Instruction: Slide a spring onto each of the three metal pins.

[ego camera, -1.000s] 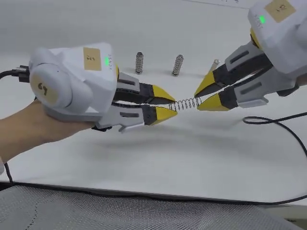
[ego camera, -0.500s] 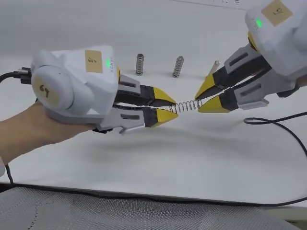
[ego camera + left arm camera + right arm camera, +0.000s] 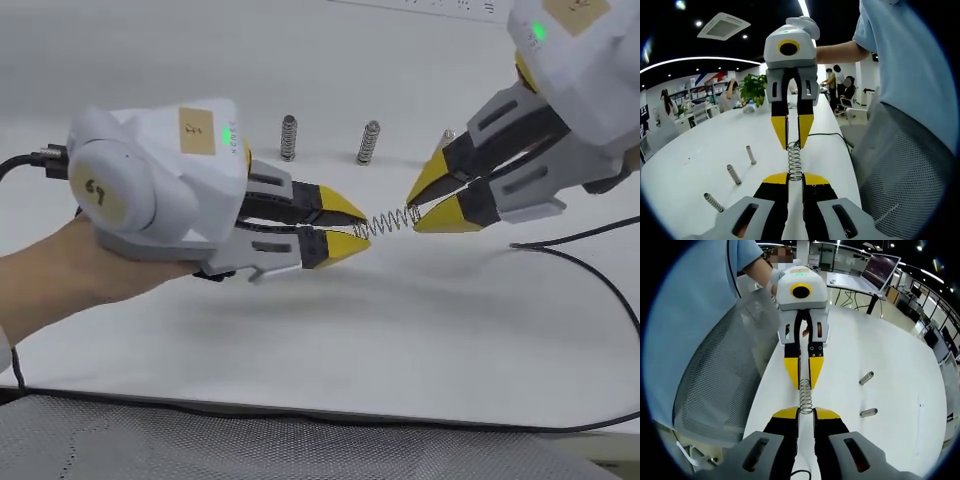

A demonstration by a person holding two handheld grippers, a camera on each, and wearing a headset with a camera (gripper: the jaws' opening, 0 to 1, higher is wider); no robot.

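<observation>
Lifted a touch since a second ago, the right gripper [image 3: 413,208] now tilts the spring [image 3: 385,222] up toward itself, clear of the surface [image 3: 420,330]. Its fingers and the left gripper [image 3: 362,228] fingers each pinch one end, likely a handover. Two pins [image 3: 289,138] [image 3: 369,142] already carry springs. The bare pin [image 3: 449,133] stands just behind the right fingers, and a cable [image 3: 580,260] lies nearby.

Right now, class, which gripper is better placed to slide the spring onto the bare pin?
Probably right. The bare pin stands just behind the right gripper; the left gripper, also gripping the spring, is farther from it.
</observation>
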